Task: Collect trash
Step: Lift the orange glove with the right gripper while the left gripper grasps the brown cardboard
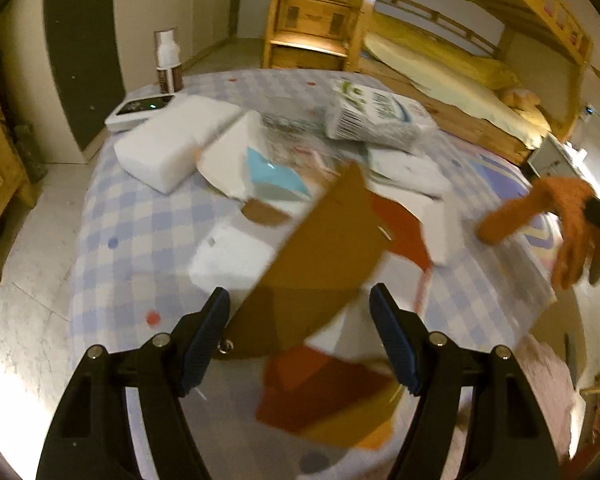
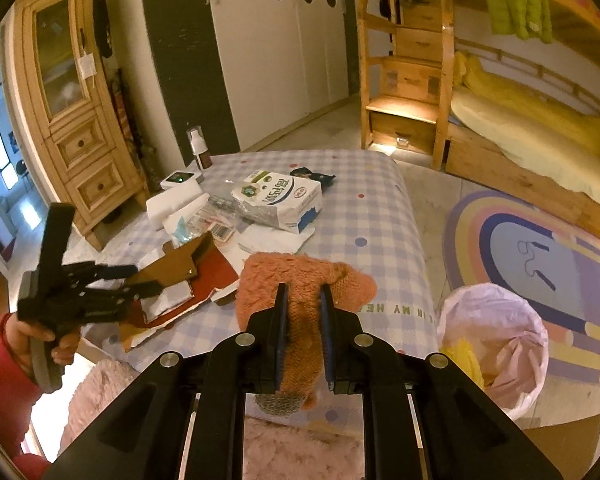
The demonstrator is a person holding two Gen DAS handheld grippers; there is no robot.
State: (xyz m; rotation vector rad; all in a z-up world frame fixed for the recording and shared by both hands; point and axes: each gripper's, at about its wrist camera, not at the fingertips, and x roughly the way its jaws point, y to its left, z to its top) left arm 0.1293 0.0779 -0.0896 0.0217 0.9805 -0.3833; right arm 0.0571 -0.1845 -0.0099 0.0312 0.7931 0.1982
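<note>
My right gripper (image 2: 304, 288) is shut on an orange knitted glove (image 2: 300, 280) and holds it above the near edge of the checked table (image 2: 380, 216). The glove (image 1: 560, 216) also hangs at the right of the left wrist view. My left gripper (image 1: 300, 312) is open over a torn brown and red cardboard box (image 1: 324, 240). A brown flap sits between the jaws and the pads do not press on it. In the right wrist view the left gripper (image 2: 138, 280) sits at that cardboard (image 2: 188, 264), held by a hand in a red sleeve.
A bin lined with a pink bag (image 2: 496, 336) stands on the floor right of the table. On the table lie a white printed pack (image 2: 278, 200), white foam blocks (image 1: 172, 148), wrappers, a small device (image 1: 140, 110) and a bottle (image 1: 168, 64). A wooden bunk bed stands behind.
</note>
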